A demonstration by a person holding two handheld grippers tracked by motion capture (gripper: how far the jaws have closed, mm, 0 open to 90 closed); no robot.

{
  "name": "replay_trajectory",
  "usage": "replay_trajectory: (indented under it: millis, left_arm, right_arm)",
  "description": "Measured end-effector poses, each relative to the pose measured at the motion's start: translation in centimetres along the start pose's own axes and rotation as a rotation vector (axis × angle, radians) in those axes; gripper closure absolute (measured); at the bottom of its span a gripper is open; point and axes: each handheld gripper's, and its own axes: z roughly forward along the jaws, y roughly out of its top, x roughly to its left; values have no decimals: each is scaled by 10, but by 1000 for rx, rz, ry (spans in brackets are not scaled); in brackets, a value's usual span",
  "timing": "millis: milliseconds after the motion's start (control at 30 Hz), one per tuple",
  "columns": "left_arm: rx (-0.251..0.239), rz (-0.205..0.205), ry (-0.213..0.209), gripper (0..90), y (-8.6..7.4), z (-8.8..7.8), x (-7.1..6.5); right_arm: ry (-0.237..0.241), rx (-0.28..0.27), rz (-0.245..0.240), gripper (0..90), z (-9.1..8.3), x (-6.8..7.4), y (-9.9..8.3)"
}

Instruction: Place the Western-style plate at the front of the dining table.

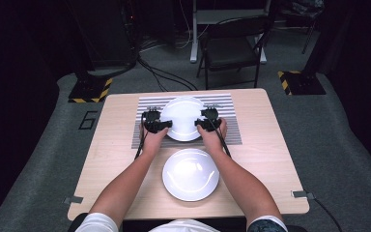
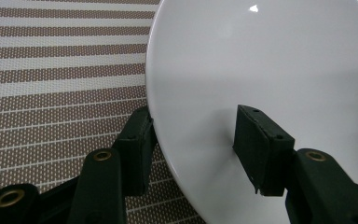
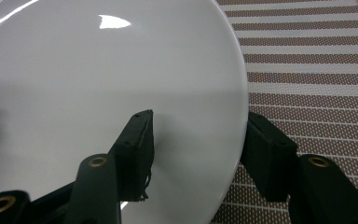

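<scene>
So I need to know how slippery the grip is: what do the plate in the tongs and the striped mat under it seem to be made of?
The plate looks like glazed white ceramic, though it could be glossy melamine: it is smooth, with sharp highlights. The striped mat looks like woven vinyl or fabric mesh, matte, with a fine dotted weave in brown and pale bands.

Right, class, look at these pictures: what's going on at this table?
A person holds a claw in each hand and has both on the far white plate, which sits on a striped placemat. The left claw straddles the plate's left rim, the right claw its right rim, each with one jaw over the plate and one outside it. A second white plate lies nearer the person on the wooden table, untouched.
</scene>
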Motion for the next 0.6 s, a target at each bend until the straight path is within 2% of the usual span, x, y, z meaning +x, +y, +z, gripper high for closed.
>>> replay_trajectory:
  millis: [167,367,500,600]
  left_arm:
    - [5,6,4,482,0,1,1]
    - [0,-8,9,481,2,2,3]
    - [5,1,15,482,3,4,6]
    - [10,-3,19,483,3,6,6]
  right_arm:
    - [7,1,-6,467,2,0,0]
    - [-8,6,-22,470,3,3,4]
    - [-7,9,-31,473,4,5,4]
    - [-7,18,-19,473,7,5,4]
